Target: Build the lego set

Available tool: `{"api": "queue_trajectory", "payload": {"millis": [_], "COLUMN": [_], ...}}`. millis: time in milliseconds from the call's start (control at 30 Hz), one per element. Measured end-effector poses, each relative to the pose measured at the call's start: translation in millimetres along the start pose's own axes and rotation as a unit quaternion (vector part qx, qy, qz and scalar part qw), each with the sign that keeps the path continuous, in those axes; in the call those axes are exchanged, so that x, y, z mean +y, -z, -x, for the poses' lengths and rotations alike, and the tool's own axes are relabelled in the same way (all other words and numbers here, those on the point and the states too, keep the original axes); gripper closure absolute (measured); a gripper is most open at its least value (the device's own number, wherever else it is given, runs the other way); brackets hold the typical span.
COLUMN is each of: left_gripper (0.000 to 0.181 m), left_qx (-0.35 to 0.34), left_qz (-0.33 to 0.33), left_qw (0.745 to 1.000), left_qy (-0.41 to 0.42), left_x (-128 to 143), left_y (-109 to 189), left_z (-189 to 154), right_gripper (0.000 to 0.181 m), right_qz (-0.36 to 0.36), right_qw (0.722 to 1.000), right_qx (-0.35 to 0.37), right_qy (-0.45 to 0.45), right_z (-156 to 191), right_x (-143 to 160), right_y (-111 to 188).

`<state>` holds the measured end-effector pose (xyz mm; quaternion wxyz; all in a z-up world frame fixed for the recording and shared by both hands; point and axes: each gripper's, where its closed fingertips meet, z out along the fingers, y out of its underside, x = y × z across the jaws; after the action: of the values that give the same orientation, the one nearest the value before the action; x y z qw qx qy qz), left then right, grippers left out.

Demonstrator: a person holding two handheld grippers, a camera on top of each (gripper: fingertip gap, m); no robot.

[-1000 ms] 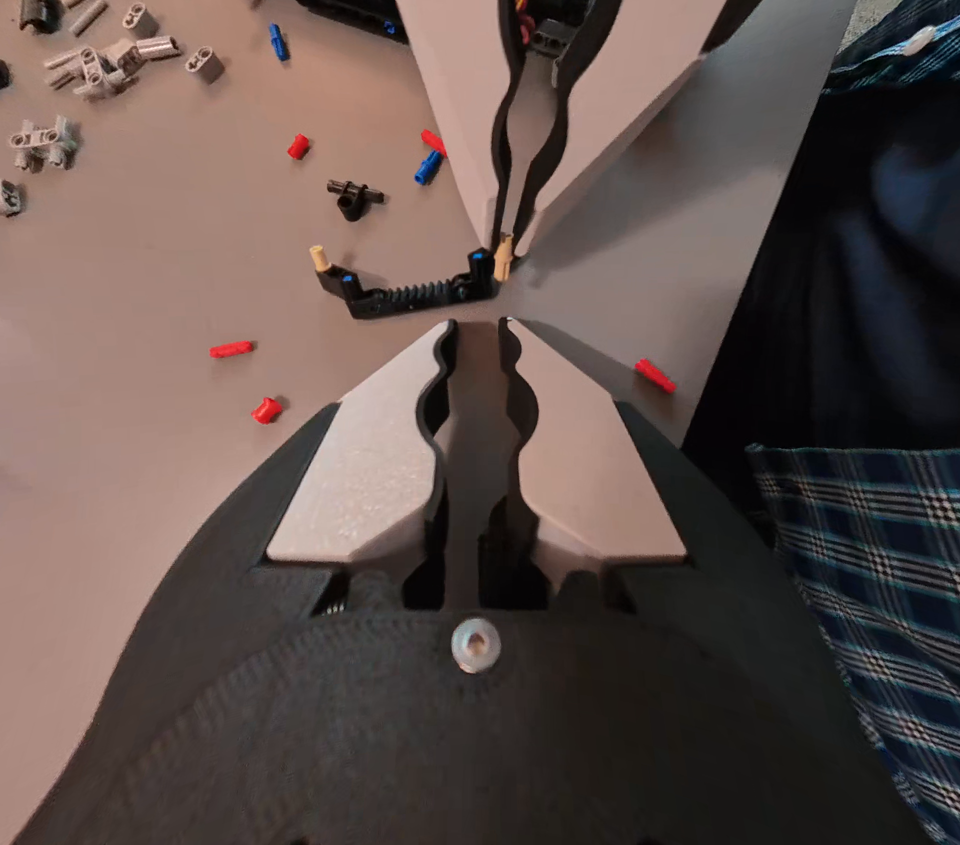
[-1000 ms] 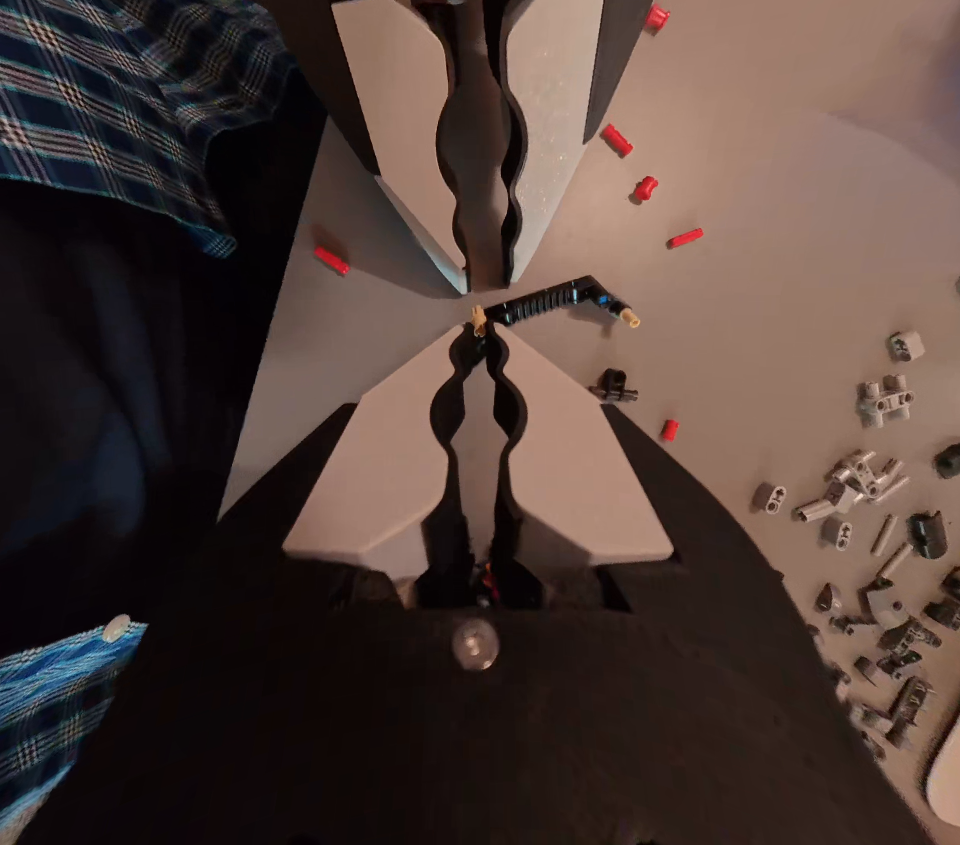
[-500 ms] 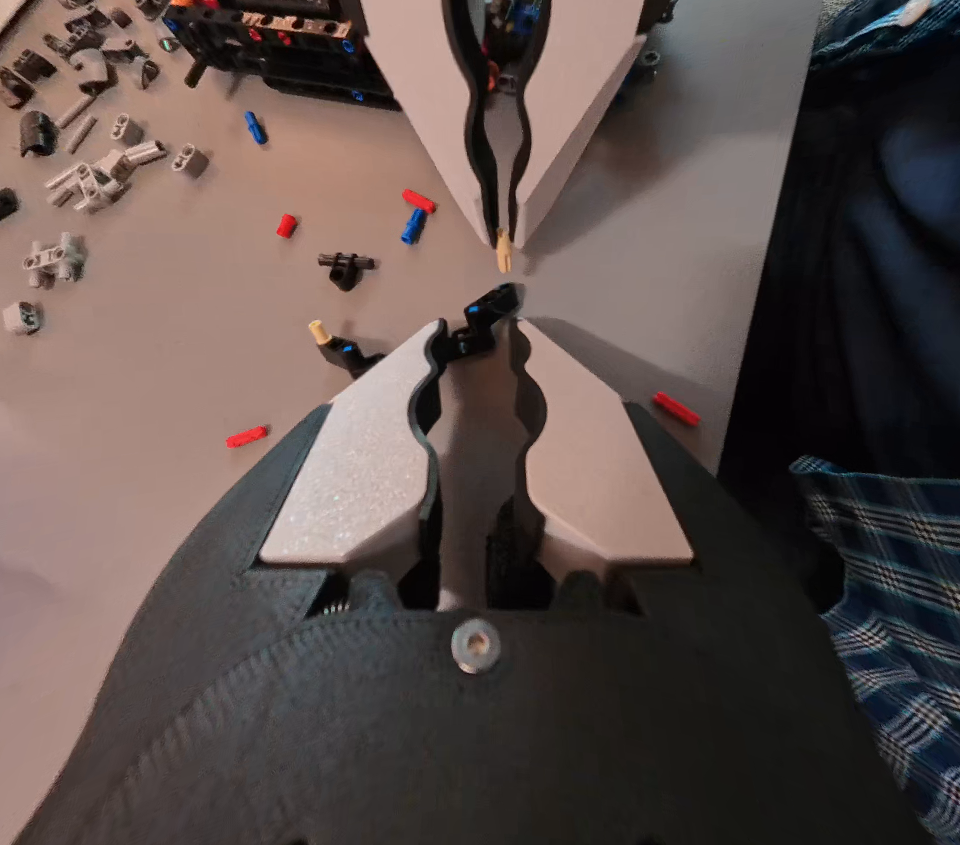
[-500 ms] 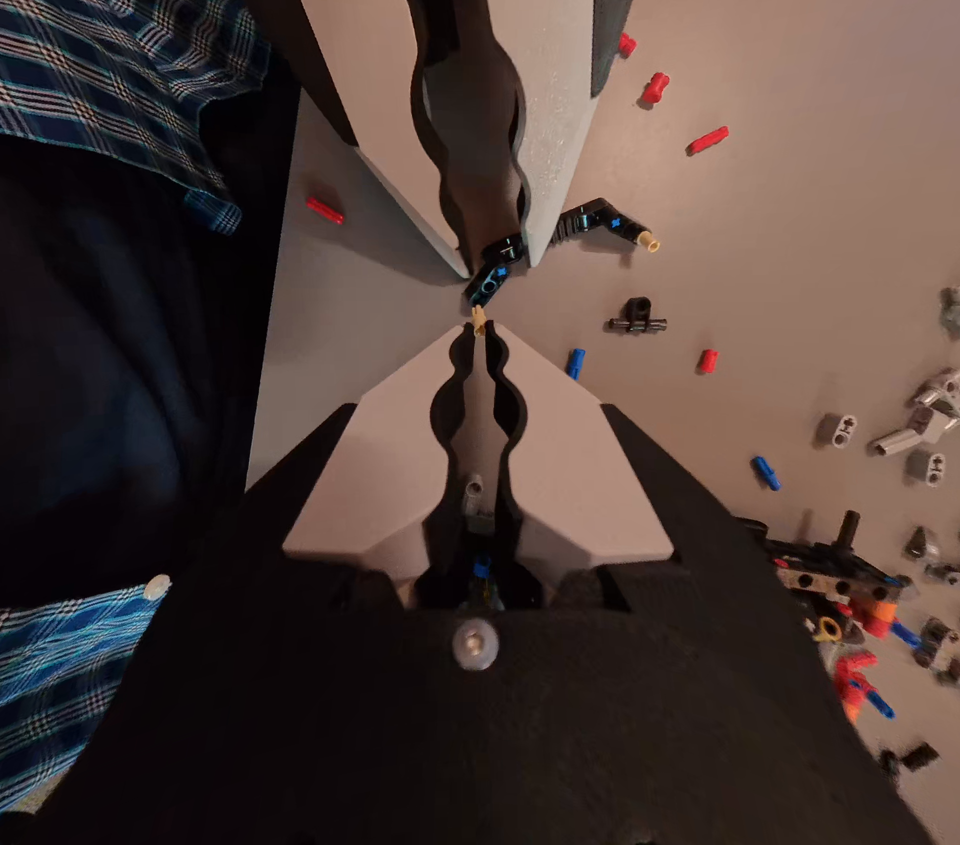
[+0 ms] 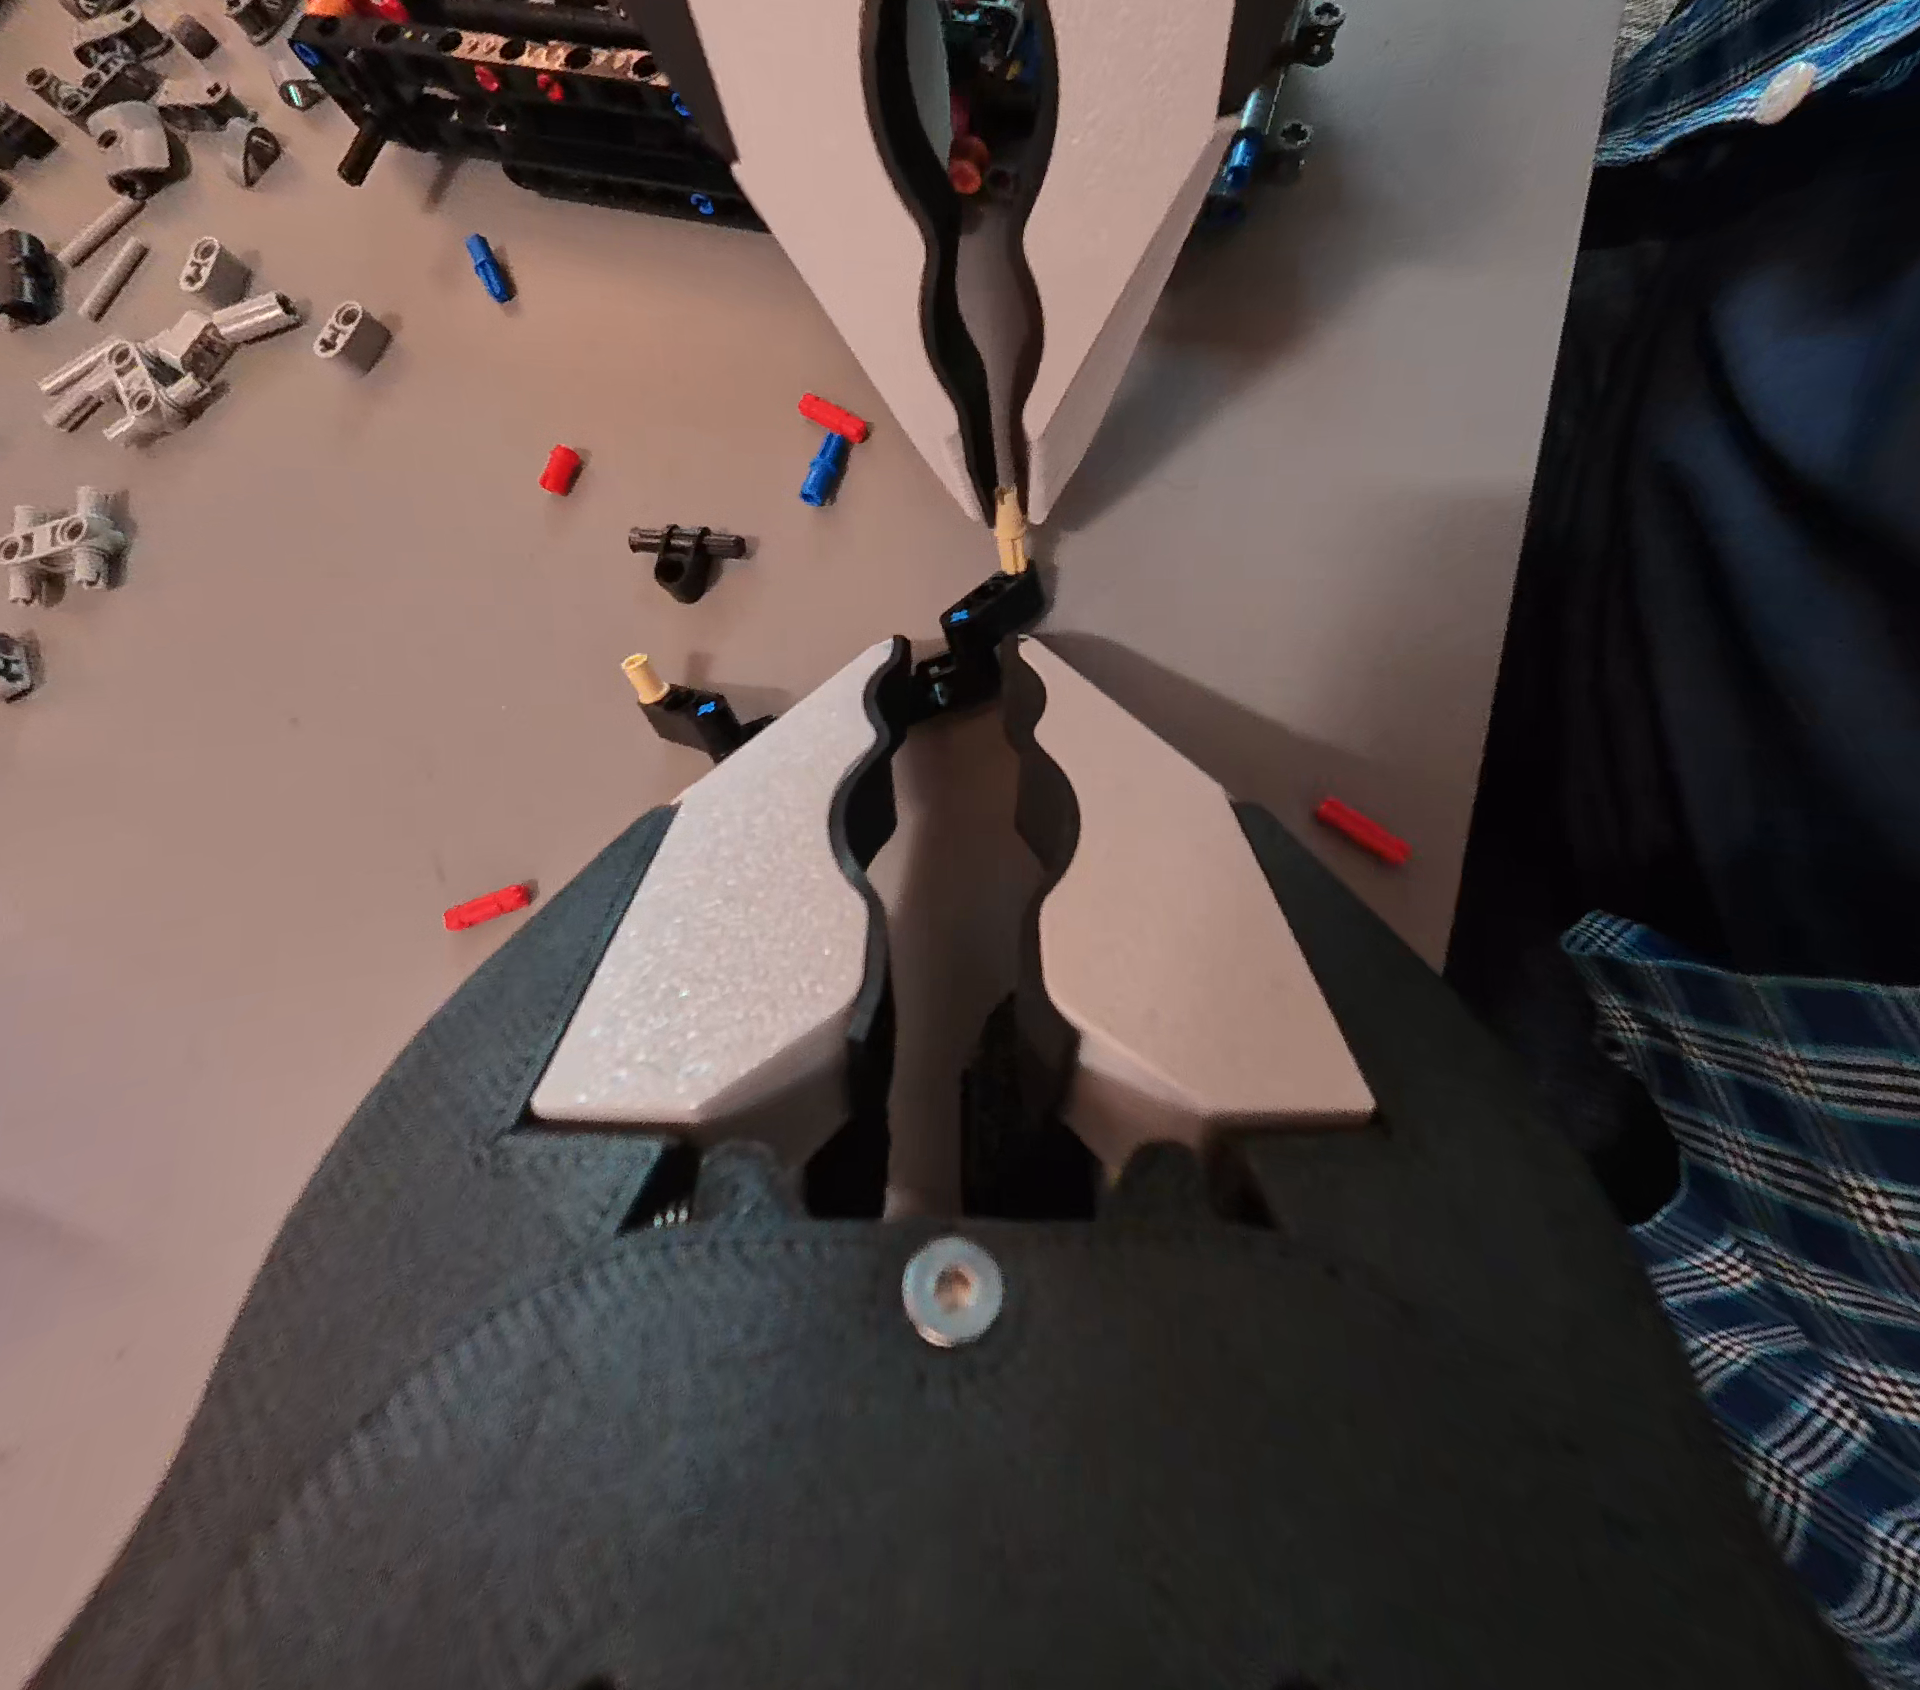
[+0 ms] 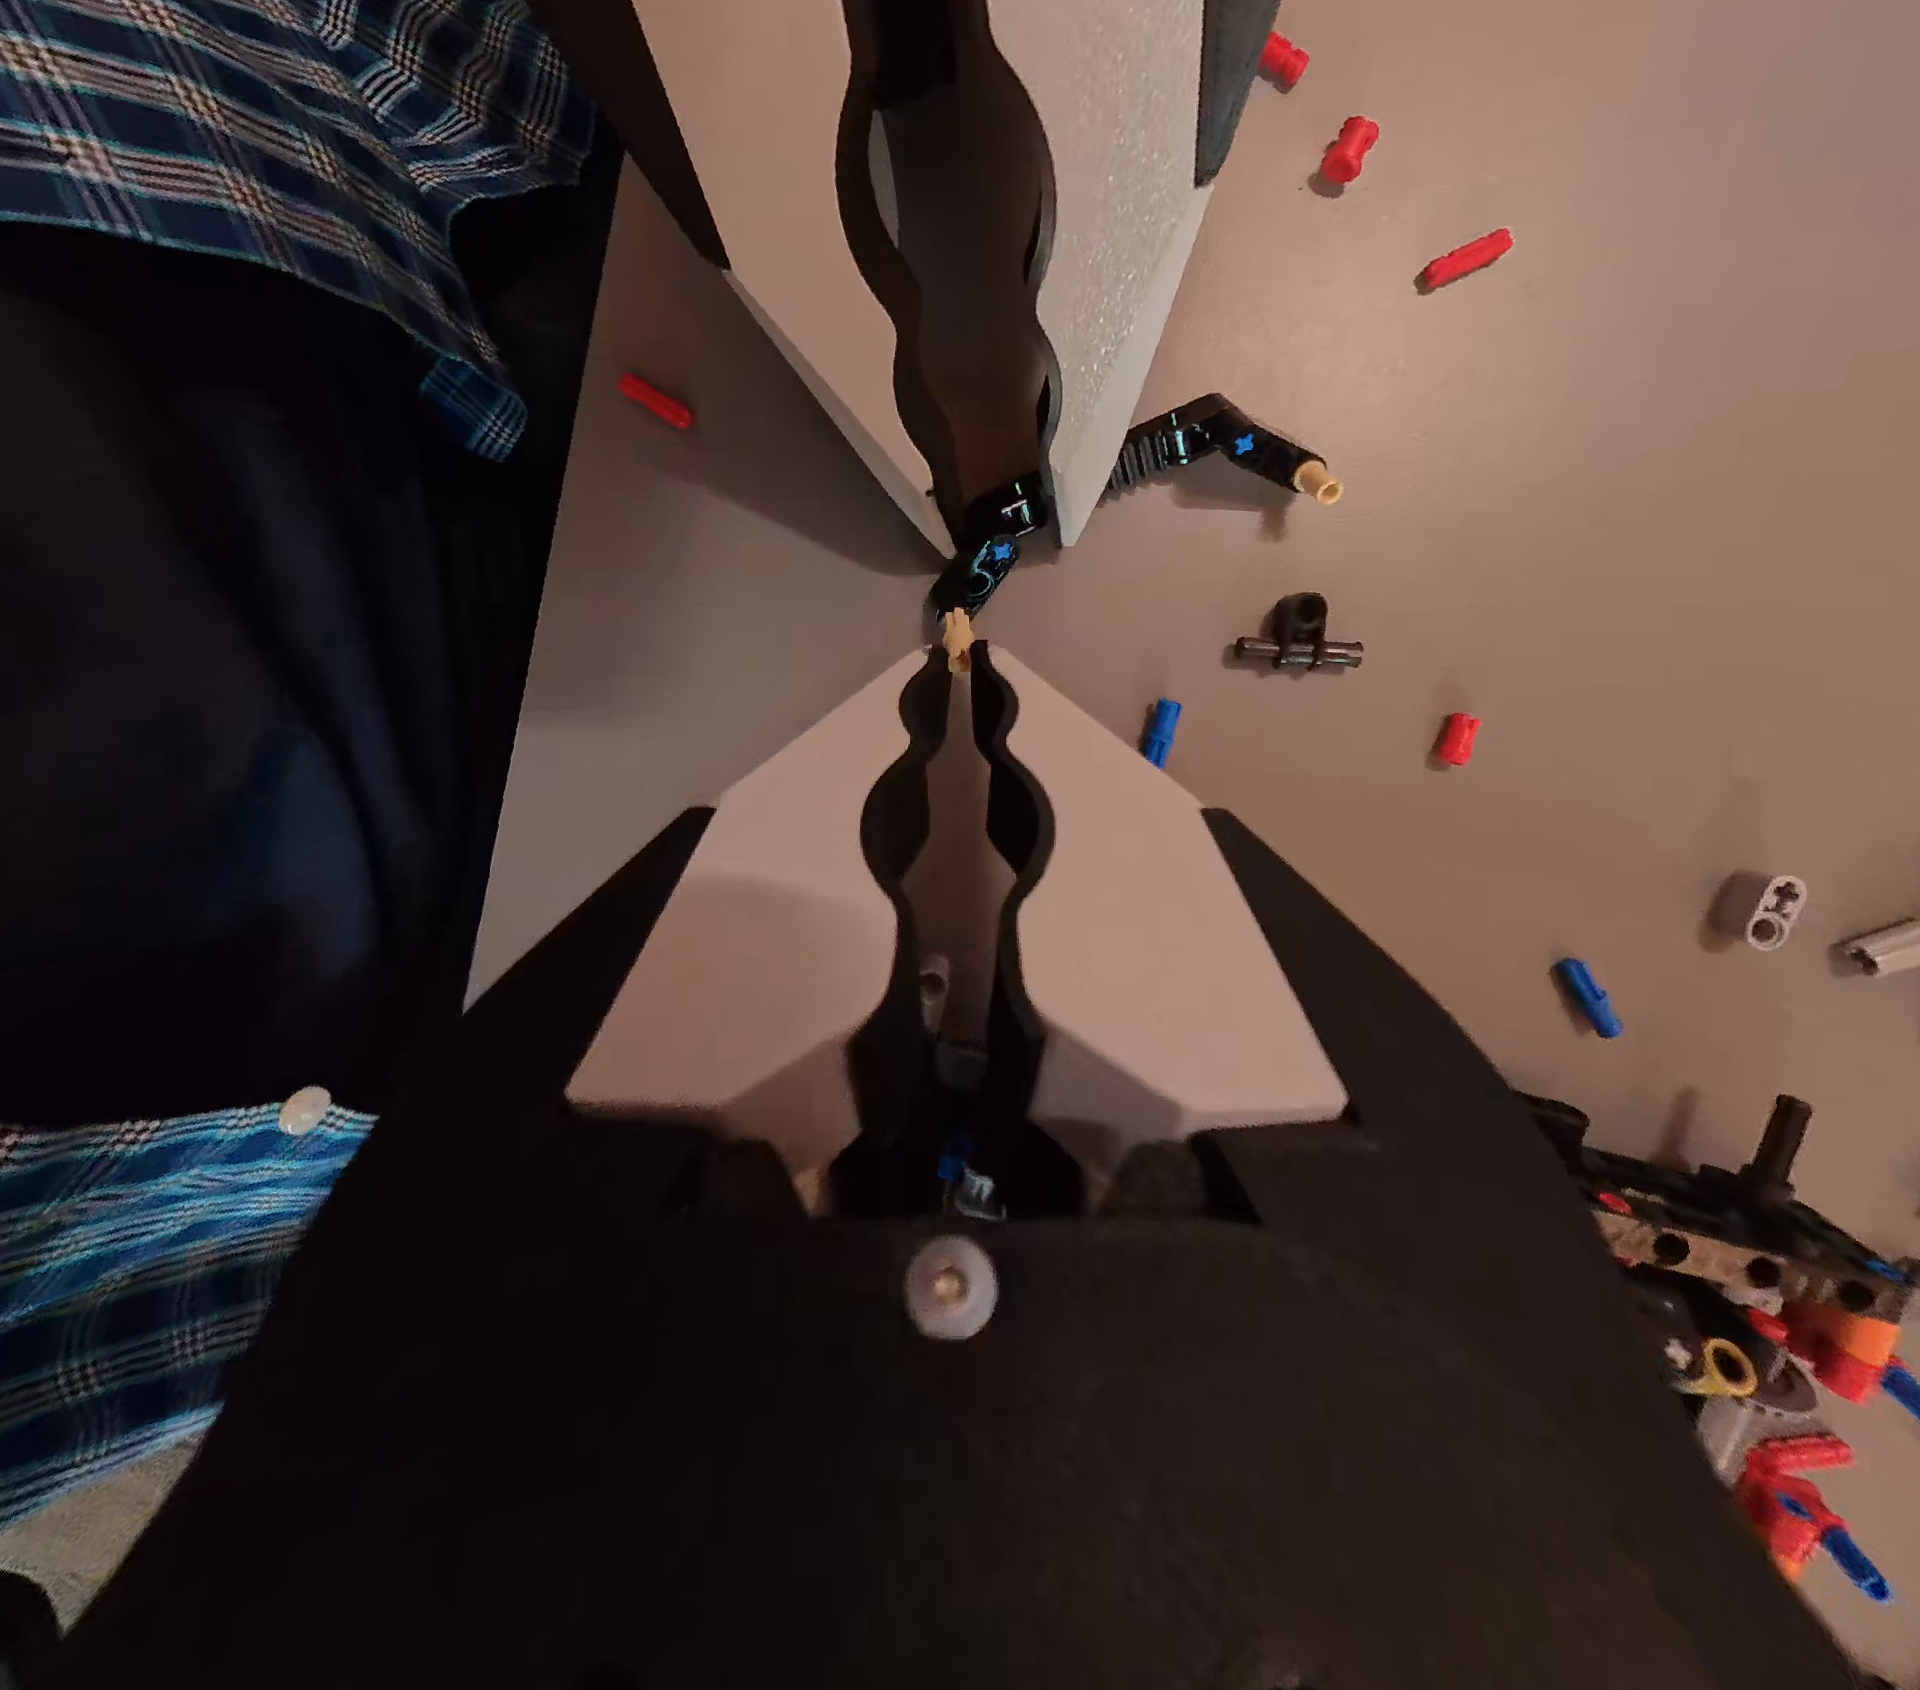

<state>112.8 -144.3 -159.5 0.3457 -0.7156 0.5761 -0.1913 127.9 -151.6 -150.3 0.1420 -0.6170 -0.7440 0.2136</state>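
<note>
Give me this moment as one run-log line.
left claw: shut on black rack assembly | right claw: shut on tan pin | pin tip at assembly's end hole | seating: cannot tell

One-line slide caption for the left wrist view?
Left gripper holds a black toothed assembly as the right gripper brings a tan pin to its end, above a parts-strewn table.

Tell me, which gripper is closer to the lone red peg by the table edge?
Left. The left gripper sits just beside the red peg; the right gripper is farther, across the black piece.
</note>
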Motion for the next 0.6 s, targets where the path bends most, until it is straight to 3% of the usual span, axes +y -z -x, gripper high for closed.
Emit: {"api": "queue_trajectory", "payload": {"millis": [267,600], "left_gripper": [0.165,0.165], "left_qx": [0.005,0.018], "left_qz": [-0.001,-0.001], "left_qw": [1.000,1.000], "left_qy": [0.002,0.008], "left_x": [-0.1,-0.3], "left_y": [-0.4,-0.6], "left_z": [-1.1,-1.7], "right_gripper": [0.180,0.180], "right_qz": [0.022,0.069], "right_qw": [0.998,0.968], "right_qx": [-0.024,0.025], "right_qy": [0.058,0.241], "right_z": [1.3,-0.1], "right_x": [2.4,1.5], "right_y": [0.0,0.5]}}
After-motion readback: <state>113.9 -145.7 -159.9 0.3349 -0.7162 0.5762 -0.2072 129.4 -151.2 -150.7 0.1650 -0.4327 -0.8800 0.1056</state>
